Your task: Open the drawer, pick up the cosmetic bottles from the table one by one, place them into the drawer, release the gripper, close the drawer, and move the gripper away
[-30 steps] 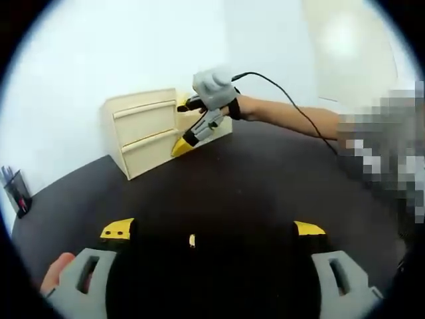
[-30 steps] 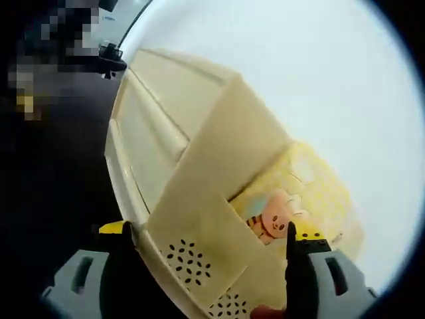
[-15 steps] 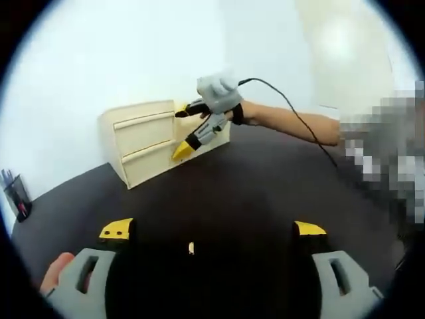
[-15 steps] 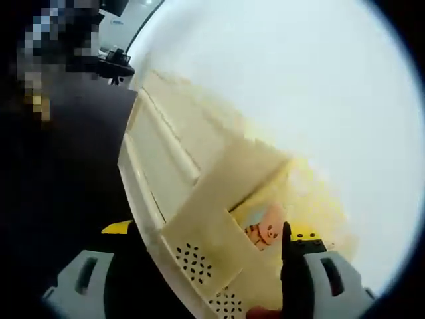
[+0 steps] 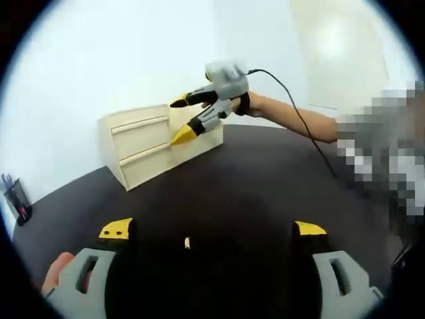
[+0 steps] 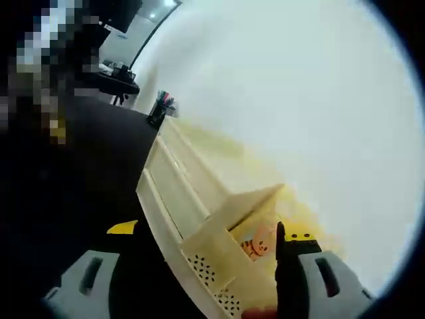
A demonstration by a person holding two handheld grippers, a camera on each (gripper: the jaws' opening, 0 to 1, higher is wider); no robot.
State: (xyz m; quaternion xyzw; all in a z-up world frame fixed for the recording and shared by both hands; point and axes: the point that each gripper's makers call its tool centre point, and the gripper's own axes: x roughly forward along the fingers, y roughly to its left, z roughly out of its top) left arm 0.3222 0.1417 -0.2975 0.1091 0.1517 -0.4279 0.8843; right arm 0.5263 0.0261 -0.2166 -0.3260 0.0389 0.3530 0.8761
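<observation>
The right gripper hangs above the cream drawer unit, fingers apart and empty. The left gripper, at 6 o'clock, gapes over the dark table, holding nothing.

open dark table, drawer unit at wall

Surroundings beyond the work

A dark pen holder with pens stands at the left edge of the left gripper view on the black table; a white wall rises behind. In the right gripper view, a pen cup sits upper left.
</observation>
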